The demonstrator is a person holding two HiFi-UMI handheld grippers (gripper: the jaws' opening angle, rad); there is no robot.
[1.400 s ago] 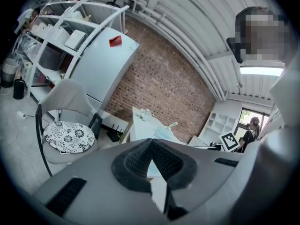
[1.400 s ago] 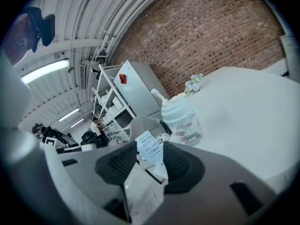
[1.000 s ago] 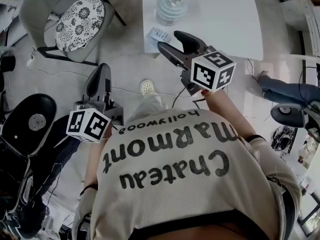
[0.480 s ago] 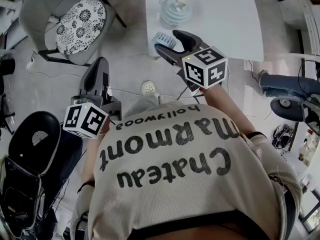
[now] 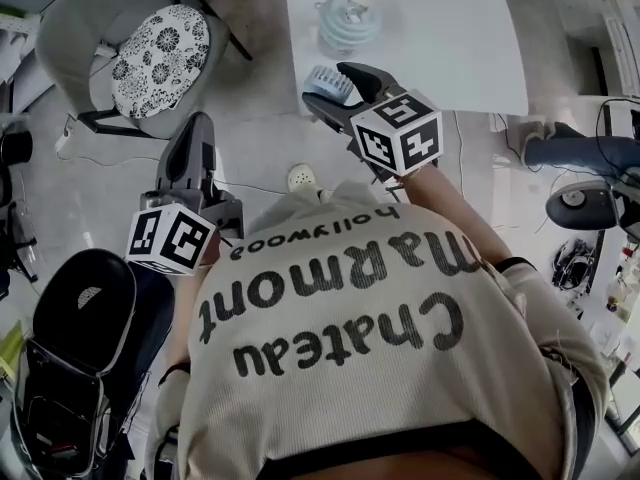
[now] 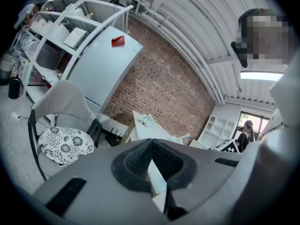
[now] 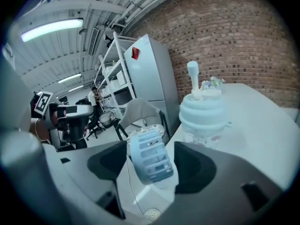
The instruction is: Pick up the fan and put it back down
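Note:
The small pale-blue fan (image 5: 328, 81) sits at the near left corner of the white table (image 5: 440, 38). My right gripper (image 5: 330, 86) reaches over that corner and its jaws have just been opening. In the right gripper view the fan (image 7: 149, 156) stands between the dark pads (image 7: 194, 165) with a gap on each side, so my right gripper (image 7: 150, 165) is open and does not grip it. My left gripper (image 5: 197, 126) hangs over the floor to the left, away from the table. Its pads meet at the tips in the left gripper view (image 6: 152, 142) and hold nothing.
A pale-blue ribbed jar with a white top (image 5: 345, 20) stands farther back on the table. A chair with a floral cushion (image 5: 160, 53) is at the back left. A black office chair (image 5: 85, 308) is at the lower left. A cable runs across the floor. Another person's leg (image 5: 580, 153) shows at the right.
My right gripper has shifted left and down to the table corner, and the fan now lies between its jaws instead of beside them. My left gripper has drifted slightly forward.

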